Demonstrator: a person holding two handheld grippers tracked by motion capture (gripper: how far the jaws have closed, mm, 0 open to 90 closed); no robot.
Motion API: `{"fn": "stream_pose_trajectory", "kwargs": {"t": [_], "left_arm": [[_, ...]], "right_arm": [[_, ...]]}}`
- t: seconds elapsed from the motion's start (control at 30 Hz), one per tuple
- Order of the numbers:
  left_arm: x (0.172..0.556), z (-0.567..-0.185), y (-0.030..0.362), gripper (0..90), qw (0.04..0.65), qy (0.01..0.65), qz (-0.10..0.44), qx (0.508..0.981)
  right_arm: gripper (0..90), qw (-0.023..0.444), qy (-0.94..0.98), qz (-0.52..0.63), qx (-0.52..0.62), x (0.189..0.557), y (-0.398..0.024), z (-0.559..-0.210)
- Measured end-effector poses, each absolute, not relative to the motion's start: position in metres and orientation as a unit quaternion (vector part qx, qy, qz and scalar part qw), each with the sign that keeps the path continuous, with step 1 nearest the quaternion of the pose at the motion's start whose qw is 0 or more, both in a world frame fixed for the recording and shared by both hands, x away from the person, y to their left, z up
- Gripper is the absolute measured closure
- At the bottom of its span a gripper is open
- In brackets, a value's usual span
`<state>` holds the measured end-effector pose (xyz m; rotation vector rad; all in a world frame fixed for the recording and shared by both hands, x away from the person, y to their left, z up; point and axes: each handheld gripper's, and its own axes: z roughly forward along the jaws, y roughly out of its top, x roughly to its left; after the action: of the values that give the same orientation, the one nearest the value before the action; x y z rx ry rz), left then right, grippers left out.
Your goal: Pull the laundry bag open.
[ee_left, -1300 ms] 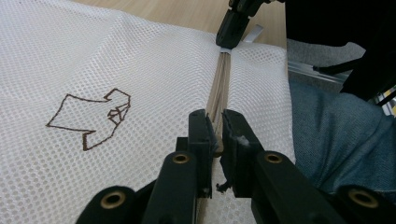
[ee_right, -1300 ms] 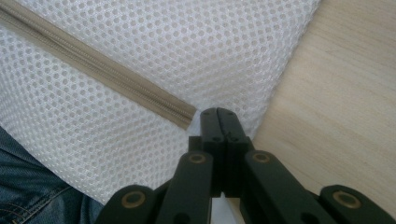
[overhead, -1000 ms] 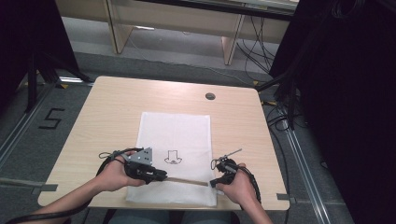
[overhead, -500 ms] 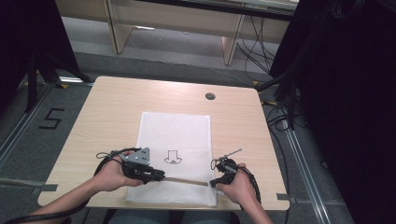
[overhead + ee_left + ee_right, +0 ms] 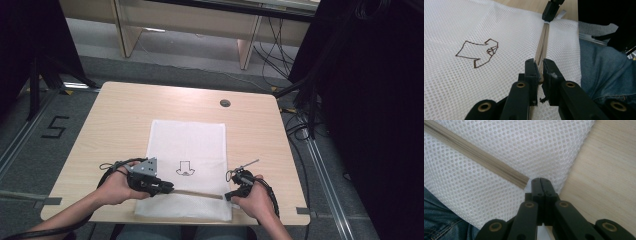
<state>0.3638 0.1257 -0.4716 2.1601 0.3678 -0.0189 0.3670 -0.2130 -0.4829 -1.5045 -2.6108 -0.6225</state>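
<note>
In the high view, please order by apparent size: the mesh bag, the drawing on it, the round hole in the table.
1. mesh bag
2. drawing
3. round hole, only slightly smaller than the drawing; it lies farther away, so this ranking is unsure.

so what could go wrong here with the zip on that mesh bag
The left gripper is shut on the zip at one end, probably its slider; a sideways pull might snag the soft mesh bag in the teeth. The right gripper pinches the bag's edge at the zip's other end; if that small bite slips, the bag could bunch up instead of the zip running. The bag lies at the table's near edge, so it might slide off.
</note>
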Motion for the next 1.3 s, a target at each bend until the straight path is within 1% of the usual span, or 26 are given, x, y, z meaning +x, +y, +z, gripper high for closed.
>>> {"fn": "stream_pose_trajectory", "kwargs": {"t": [0.2, 0.23, 0.3, 0.4, 0.8, 0.9, 0.93, 1.03, 1.07, 1.1, 1.17, 1.2, 1.23, 1.3], "left_arm": [[0.363, -0.473, 0.132, 81.6, 0.456, 0.159, -0.001, 0.876], [0.363, -0.474, 0.132, 81.7, 0.462, 0.162, -0.011, 0.872], [0.363, -0.473, 0.132, 81.6, 0.455, 0.152, -0.002, 0.877], [0.363, -0.474, 0.132, 81.6, 0.460, 0.158, -0.005, 0.874], [0.362, -0.474, 0.142, 81.6, 0.458, 0.167, -0.007, 0.873], [0.362, -0.472, 0.144, 81.6, 0.459, 0.164, -0.001, 0.873], [0.362, -0.473, 0.143, 81.6, 0.468, 0.169, -0.005, 0.867], [0.363, -0.472, 0.149, 81.6, 0.460, 0.169, 0.003, 0.872], [0.362, -0.473, 0.151, 81.7, 0.462, 0.172, -0.005, 0.870], [0.362, -0.474, 0.152, 81.6, 0.464, 0.175, -0.001, 0.869], [0.361, -0.474, 0.156, 81.6, 0.459, 0.175, 0.004, 0.871], [0.361, -0.474, 0.156, 81.6, 0.466, 0.177, -0.007, 0.867], [0.361, -0.473, 0.157, 81.6, 0.458, 0.174, -0.002, 0.872], [0.360, -0.473, 0.157, 81.6, 0.466, 0.179, -0.001, 0.867]], "right_arm": [[90.0, 0.034, -0.850, -0.206, -0.484, 0.367, -0.213, -0.483], [90.0, 0.036, -0.848, -0.205, -0.487, 0.367, -0.213, -0.483], [90.0, 0.038, -0.847, -0.204, -0.490, 0.367, -0.213, -0.482], [90.0, 0.030, -0.848, -0.212, -0.484, 0.368, -0.213, -0.485], [90.0, 0.034, -0.849, -0.206, -0.485, 0.367, -0.213, -0.483], [90.0, 0.029, -0.849, -0.214, -0.482, 0.368, -0.214, -0.485], [90.0, 0.034, -0.851, -0.209, -0.481, 0.368, -0.214, -0.484], [90.0, 0.036, -0.847, -0.205, -0.490, 0.367, -0.213, -0.483], [90.0, 0.034, -0.848, -0.207, -0.487, 0.367, -0.214, -0.483], [90.0, 0.030, -0.855, -0.213, -0.472, 0.369, -0.215, -0.485], [90.0, 0.032, -0.845, -0.214, -0.488, 0.367, -0.213, -0.484], [90.0, 0.030, -0.848, -0.214, -0.483, 0.368, -0.214, -0.485], [90.0, 0.031, -0.846, -0.212, -0.488, 0.367, -0.213, -0.484], [90.0, 0.034, -0.848, -0.207, -0.488, 0.367, -0.213, -0.483]]}}
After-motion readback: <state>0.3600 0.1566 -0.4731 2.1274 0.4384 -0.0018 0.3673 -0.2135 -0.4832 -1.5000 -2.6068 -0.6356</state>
